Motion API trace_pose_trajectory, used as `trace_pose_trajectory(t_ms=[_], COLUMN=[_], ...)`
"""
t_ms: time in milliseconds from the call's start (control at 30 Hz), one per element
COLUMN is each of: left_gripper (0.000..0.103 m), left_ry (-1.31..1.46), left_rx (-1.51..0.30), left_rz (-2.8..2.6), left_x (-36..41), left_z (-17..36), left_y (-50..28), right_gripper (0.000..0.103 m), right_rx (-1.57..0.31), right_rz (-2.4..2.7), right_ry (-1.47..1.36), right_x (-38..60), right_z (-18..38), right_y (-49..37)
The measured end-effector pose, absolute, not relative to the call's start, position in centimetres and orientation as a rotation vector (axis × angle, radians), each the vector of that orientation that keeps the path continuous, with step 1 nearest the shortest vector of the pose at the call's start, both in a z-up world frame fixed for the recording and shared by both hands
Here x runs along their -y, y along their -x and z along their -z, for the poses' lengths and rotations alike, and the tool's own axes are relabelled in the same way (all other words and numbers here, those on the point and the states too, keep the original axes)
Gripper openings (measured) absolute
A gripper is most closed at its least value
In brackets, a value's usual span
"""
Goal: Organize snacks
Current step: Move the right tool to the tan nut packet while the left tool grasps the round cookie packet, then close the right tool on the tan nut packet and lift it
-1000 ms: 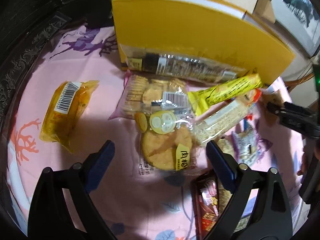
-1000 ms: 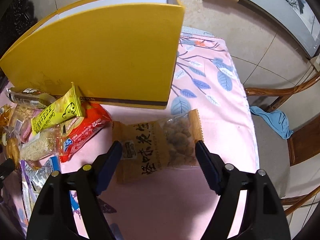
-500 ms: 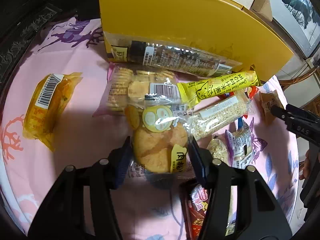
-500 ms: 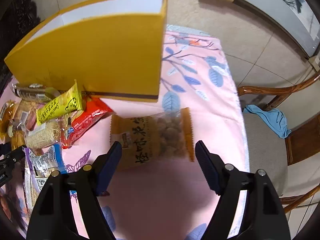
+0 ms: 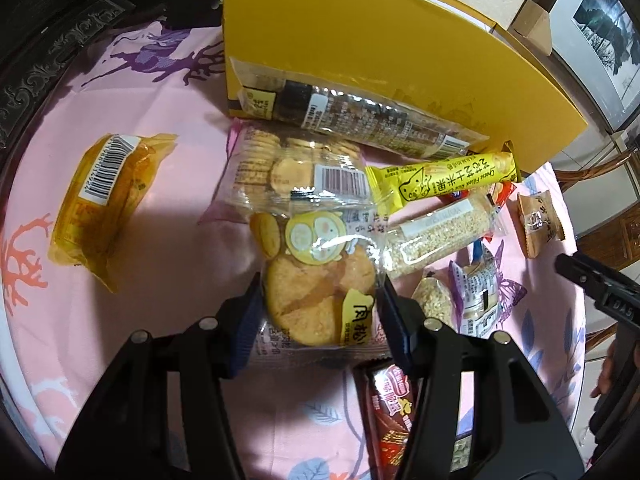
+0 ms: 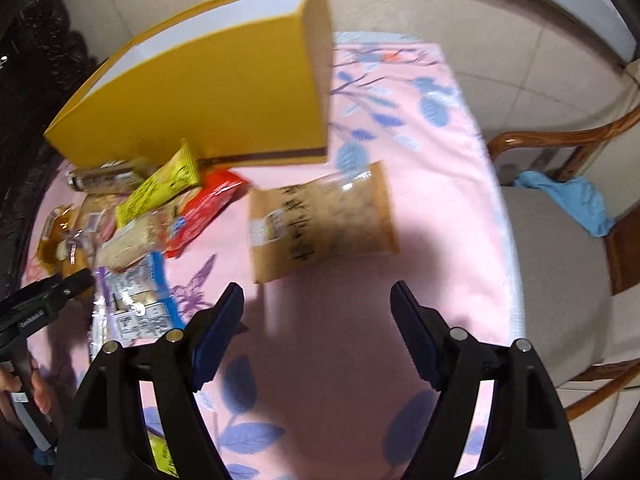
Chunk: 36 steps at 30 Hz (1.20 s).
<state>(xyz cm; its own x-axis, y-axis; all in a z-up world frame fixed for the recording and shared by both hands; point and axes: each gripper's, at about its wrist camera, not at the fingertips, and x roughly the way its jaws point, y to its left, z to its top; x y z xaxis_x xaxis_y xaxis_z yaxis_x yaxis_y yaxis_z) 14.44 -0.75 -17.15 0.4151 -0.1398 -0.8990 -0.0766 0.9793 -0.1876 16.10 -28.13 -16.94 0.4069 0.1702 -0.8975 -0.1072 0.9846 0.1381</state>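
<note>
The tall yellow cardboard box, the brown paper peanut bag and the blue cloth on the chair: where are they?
Yellow cardboard box (image 6: 208,96), right wrist view, front wall.
Brown peanut bag (image 6: 320,224), right wrist view, middle.
Blue cloth (image 6: 568,200), right wrist view, centre fold.

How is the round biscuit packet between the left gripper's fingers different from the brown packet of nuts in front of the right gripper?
The round biscuit packet is clear with a yellow cartoon sticker; the brown nut packet is mostly brown paper with a clear window. The left gripper is closed on the biscuit packet; the nut packet lies free ahead of the open right gripper. The biscuit packet overlaps other snacks; the nut packet lies alone. Both rest on the pink tablecloth.
</note>
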Motion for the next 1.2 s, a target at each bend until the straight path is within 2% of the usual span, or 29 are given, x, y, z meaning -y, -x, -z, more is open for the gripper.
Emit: trace_pose_trajectory(t_ms=[300, 433, 500, 567, 667, 1000, 1200], left_gripper=[0.055, 0.055, 0.055, 0.055, 0.055, 0.055, 0.055], left_ry=[0.193, 0.191, 0.193, 0.194, 0.195, 0.220, 0.233], left_rx=[-1.154, -1.160, -1.160, -1.161, -1.157, -1.080, -1.011], left_rz=[0.052, 0.053, 0.054, 0.056, 0.057, 0.068, 0.090], left_x=[1.1, 1.1, 0.9, 0.9, 0.9, 0.1, 0.3], left_z=[17.2, 17.3, 17.3, 17.5, 17.5, 14.5, 10.7], left_y=[-14.4, -14.6, -14.6, -14.6, -14.6, -13.7, -13.8], right_gripper=[0.077, 0.077, 0.070, 0.044, 0.034, 0.033, 0.033], right_rx=[-1.082, -1.114, -1.111, -1.075, -1.058, -0.976, -0.899], right_rz=[0.025, 0.113, 0.126, 0.142, 0.110, -0.004, -0.094], right_ry=[-0.326, -0.235, -0.178, -0.178, -0.177, -0.228, -0.190], right_x=[28.8, 27.7, 27.3, 27.7, 28.5, 29.6, 27.4], right_z=[18.0, 18.9, 19.1, 19.1, 18.8, 13.2, 9.7], right_y=[-21.7, -22.5, -21.7, -20.7, -20.0, -16.4, -15.4])
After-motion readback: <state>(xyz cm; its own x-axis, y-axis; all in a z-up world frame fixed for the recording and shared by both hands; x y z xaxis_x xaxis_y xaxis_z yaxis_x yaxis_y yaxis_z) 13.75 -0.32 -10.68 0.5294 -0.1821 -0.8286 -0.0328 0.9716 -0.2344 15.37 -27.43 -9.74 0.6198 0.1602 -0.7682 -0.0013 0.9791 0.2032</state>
